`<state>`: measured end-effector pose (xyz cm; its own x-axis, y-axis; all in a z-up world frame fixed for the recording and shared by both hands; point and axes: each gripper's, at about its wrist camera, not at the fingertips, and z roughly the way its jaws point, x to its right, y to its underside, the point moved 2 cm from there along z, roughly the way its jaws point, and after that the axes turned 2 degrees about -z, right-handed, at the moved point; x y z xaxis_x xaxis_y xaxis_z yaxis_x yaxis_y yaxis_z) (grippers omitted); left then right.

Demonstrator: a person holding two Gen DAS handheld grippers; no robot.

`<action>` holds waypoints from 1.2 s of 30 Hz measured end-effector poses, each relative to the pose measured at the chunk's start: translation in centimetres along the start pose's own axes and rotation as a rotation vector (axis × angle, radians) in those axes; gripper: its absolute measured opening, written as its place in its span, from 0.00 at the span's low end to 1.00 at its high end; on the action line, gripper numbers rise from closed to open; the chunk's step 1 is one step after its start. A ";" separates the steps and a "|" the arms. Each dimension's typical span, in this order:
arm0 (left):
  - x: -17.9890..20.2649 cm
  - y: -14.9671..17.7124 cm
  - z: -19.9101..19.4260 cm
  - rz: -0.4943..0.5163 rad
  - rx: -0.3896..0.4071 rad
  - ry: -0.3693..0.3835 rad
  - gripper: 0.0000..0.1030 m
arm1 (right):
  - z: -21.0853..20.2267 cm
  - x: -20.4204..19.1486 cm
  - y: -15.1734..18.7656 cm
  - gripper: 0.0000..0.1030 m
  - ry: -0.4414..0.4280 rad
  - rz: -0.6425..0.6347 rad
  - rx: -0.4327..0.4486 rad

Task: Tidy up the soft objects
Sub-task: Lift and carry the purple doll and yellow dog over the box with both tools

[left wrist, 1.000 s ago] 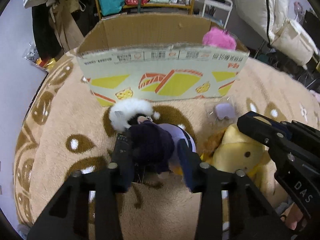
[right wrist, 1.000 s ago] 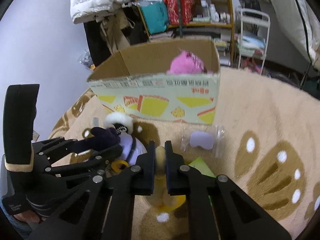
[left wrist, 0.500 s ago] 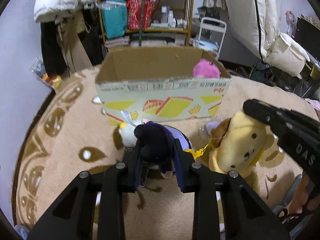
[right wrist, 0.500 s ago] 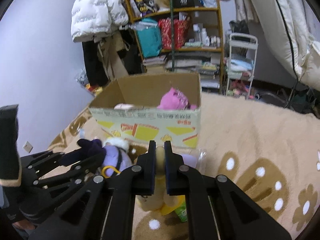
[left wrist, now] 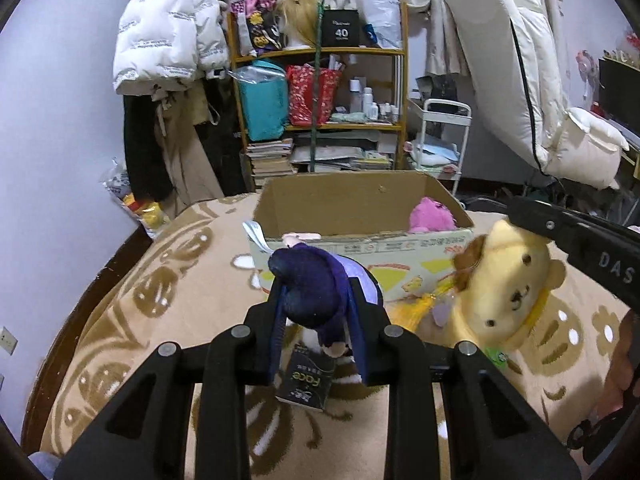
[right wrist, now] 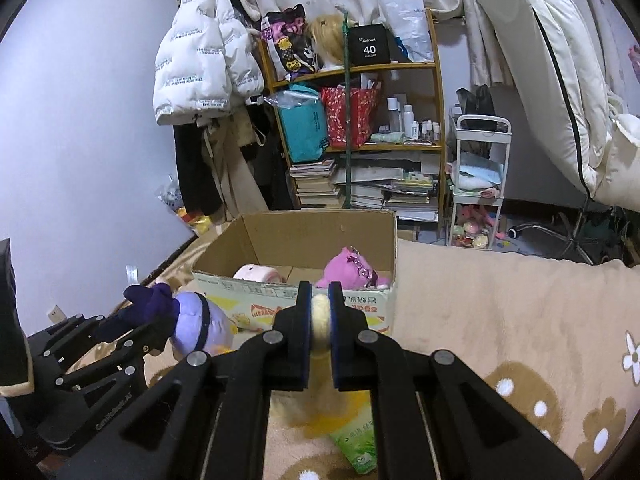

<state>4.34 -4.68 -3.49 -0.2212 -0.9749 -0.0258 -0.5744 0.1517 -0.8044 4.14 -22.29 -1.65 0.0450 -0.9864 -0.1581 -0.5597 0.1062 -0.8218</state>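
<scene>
My left gripper (left wrist: 318, 300) is shut on a dark purple and lilac plush doll (left wrist: 316, 284) and holds it up in front of the cardboard box (left wrist: 360, 200); the doll also shows in the right wrist view (right wrist: 192, 320). My right gripper (right wrist: 320, 312) is shut on the ear of a yellow plush dog (right wrist: 320, 312), which hangs to the right in the left wrist view (left wrist: 508, 288). The open box (right wrist: 312, 232) holds a pink plush (right wrist: 348, 268) and a pale pink soft thing (right wrist: 256, 272).
A beige carpet (right wrist: 520, 320) with brown patterns lies under everything. A black packet (left wrist: 306, 380) and a green packet (right wrist: 360, 444) lie on it. Behind the box stand a cluttered shelf (left wrist: 320, 112), a white trolley (right wrist: 480, 184) and hanging coats (left wrist: 168, 52).
Both grippers have risen from the carpet, each lifting its plush, and now sit higher and nearer the box. The left jaws closed on the purple doll.
</scene>
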 end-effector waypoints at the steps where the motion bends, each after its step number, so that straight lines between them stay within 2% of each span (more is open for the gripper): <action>1: -0.1 -0.2 -0.2 -0.004 0.014 -0.003 0.26 | 0.0 0.1 -0.1 0.08 -0.003 0.004 0.002; 9: -0.1 -1.9 -0.5 0.003 0.084 -0.015 0.26 | -0.2 0.2 -2.4 0.08 -0.016 -0.002 0.062; 18: -0.6 -5.8 -1.3 0.016 0.207 -0.046 0.26 | 0.1 -0.4 -6.3 0.08 -0.021 -0.065 0.133; 28: -0.5 -9.3 0.5 0.070 0.269 -0.082 0.27 | 1.9 -0.6 -10.2 0.08 -0.027 -0.112 0.192; 36: -0.5 -9.7 3.1 0.064 0.259 -0.073 0.27 | 4.0 -0.8 -11.5 0.08 -0.062 -0.120 0.229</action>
<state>12.44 -6.20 2.49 -0.1880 -0.9753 -0.1161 -0.3388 0.1754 -0.9244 13.88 -22.18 5.75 0.1538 -0.9849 -0.0795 -0.3457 0.0217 -0.9381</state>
